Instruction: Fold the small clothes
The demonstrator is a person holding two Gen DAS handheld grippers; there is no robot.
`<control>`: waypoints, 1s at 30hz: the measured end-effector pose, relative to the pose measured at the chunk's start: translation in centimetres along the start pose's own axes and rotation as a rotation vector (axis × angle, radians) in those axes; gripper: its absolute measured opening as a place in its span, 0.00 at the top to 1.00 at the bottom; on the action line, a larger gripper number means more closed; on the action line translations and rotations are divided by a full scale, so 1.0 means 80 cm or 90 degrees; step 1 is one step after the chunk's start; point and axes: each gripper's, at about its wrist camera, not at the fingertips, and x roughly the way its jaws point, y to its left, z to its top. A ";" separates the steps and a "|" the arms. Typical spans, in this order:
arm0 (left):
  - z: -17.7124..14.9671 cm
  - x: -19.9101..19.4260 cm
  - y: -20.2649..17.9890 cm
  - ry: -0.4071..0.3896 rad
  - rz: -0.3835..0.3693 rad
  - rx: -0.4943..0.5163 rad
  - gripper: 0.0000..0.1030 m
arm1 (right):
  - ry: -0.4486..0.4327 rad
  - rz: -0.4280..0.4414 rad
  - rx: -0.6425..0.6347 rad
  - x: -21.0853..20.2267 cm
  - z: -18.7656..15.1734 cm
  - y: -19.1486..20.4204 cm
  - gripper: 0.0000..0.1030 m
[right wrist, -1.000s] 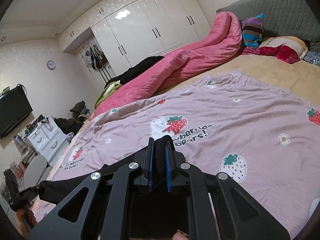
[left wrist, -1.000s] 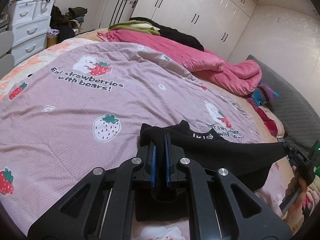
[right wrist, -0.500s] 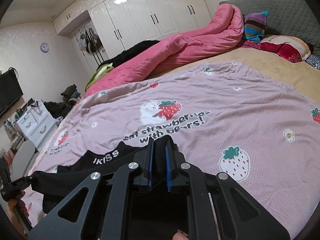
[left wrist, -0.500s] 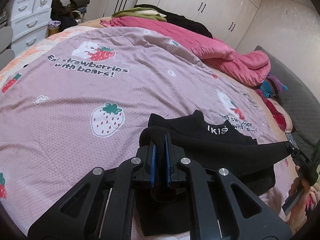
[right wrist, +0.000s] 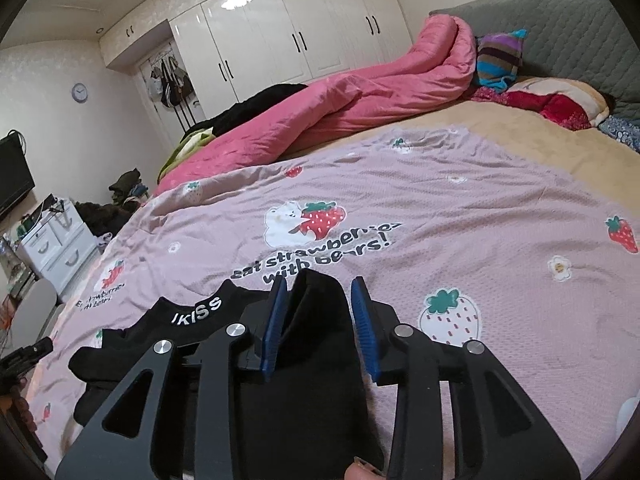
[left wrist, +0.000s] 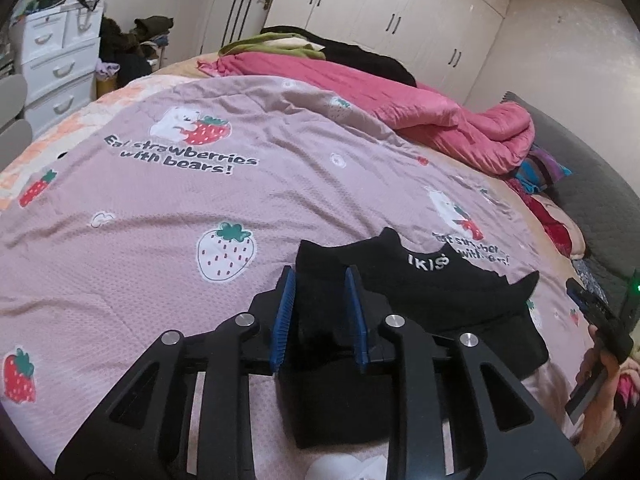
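A small black garment point(left wrist: 432, 288) with white lettering on its band lies folded over on the pink strawberry blanket point(left wrist: 160, 208). My left gripper point(left wrist: 320, 276) is open, its blue pads on either side of the garment's left fold corner. My right gripper point(right wrist: 318, 286) is open too, with the right fold corner of the garment point(right wrist: 316, 320) standing between its pads. The lettered band point(right wrist: 196, 310) lies to the left of it. The right gripper also shows at the right edge of the left wrist view point(left wrist: 592, 308).
A rolled pink duvet point(right wrist: 340, 104) lies along the far side of the bed. Pillows point(right wrist: 552, 100) and a grey headboard point(right wrist: 560, 20) are at the right. White drawers point(left wrist: 56, 68) stand beyond the bed's left edge. White wardrobes point(right wrist: 288, 36) line the back wall.
Both grippers carried the garment's edge forward and down onto the rest of it, then opened. The fold now lies on the blanket, no longer stretched in the air.
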 end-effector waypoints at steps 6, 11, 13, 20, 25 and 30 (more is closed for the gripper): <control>-0.014 -0.011 -0.025 0.004 -0.011 0.047 0.77 | 0.003 0.027 -0.049 -0.019 -0.009 0.020 0.73; -0.026 -0.016 -0.044 0.005 -0.017 0.083 0.65 | 0.007 0.046 -0.095 -0.029 -0.018 0.043 0.73; -0.030 -0.016 -0.049 0.007 -0.019 0.093 0.61 | 0.014 0.057 -0.106 -0.030 -0.021 0.049 0.73; -0.049 -0.001 -0.068 0.050 -0.019 0.135 0.48 | 0.060 0.077 -0.160 -0.020 -0.040 0.072 0.72; -0.071 0.016 -0.084 0.097 -0.016 0.177 0.56 | 0.115 0.070 -0.192 -0.001 -0.056 0.080 0.72; -0.101 0.047 -0.091 0.153 0.017 0.225 0.71 | 0.186 0.029 -0.233 0.037 -0.083 0.081 0.72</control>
